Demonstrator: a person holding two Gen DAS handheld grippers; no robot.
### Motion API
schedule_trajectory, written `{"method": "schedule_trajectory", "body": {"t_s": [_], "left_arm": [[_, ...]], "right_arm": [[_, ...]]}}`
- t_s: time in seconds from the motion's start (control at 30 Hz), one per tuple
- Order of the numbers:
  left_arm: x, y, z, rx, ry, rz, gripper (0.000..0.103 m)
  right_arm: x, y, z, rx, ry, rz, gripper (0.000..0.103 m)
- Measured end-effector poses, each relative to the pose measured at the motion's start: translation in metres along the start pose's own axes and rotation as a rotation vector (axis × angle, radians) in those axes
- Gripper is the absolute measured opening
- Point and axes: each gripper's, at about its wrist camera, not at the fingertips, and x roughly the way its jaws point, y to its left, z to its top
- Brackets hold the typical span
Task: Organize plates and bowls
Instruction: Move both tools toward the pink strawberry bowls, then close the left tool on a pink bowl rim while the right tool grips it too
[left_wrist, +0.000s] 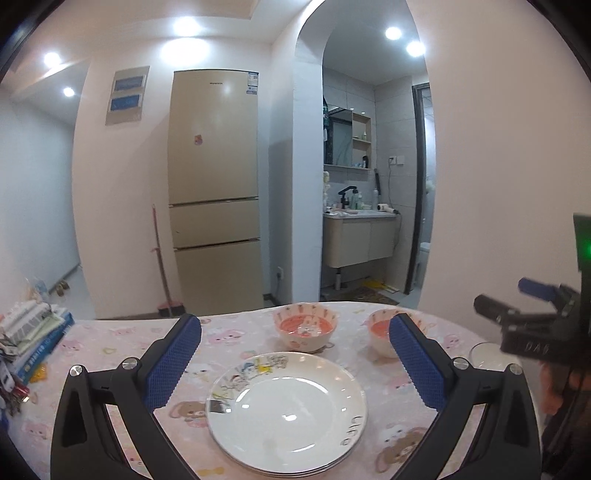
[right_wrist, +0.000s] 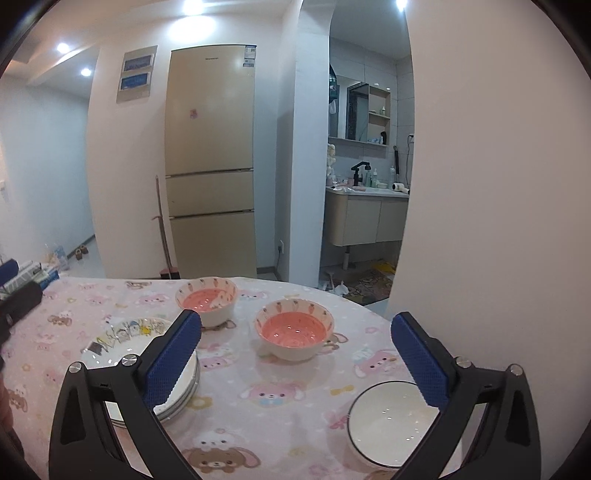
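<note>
On the desk (left_wrist: 110, 343) with its cartoon-animal cloth, the left view shows a stack of white plates (left_wrist: 288, 410), the top rim lettered "Life", between the wide, empty left claw (left_wrist: 295, 354). Right view: the right claw (right_wrist: 295, 350) gapes empty over two pink carrot-rimmed bowls (right_wrist: 294, 328); a dark-rimmed white bowl (right_wrist: 391, 424) sits nearest right.

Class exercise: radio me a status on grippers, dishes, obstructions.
Left gripper and right gripper open, empty. Plate stack, two pink bowls, white bowl apart. Nothing obstructing.
</note>
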Motion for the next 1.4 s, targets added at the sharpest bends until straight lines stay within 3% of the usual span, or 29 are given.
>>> {"method": "schedule_trajectory", "body": {"t_s": [0.1, 0.27, 0.6, 1.03, 1.2, 1.4], "left_arm": [[0.005, -0.007, 0.004, -0.015, -0.001, -0.025, 0.103], [0.016, -0.024, 0.005, -0.005, 0.018, -0.053, 0.103], [0.074, -0.048, 0.011, -0.006, 0.102, -0.107, 0.103], [0.161, -0.068, 0.046, -0.022, 0.186, -0.148, 0.100], [0.201, -0.075, 0.053, -0.032, 0.268, -0.150, 0.098], [0.249, -0.078, 0.036, -0.058, 0.421, -0.156, 0.090]], "right_arm": [[-0.001, -0.005, -0.002, 0.002, 0.021, 0.022, 0.095], [0.001, -0.017, -0.005, 0.007, 0.043, 0.025, 0.093], [0.030, -0.039, -0.007, 0.046, 0.101, 0.047, 0.086], [0.092, -0.084, 0.044, 0.147, 0.181, 0.177, 0.084], [0.130, -0.090, 0.052, 0.116, 0.258, 0.174, 0.082], [0.175, -0.101, 0.038, 0.189, 0.391, 0.231, 0.076]]}}
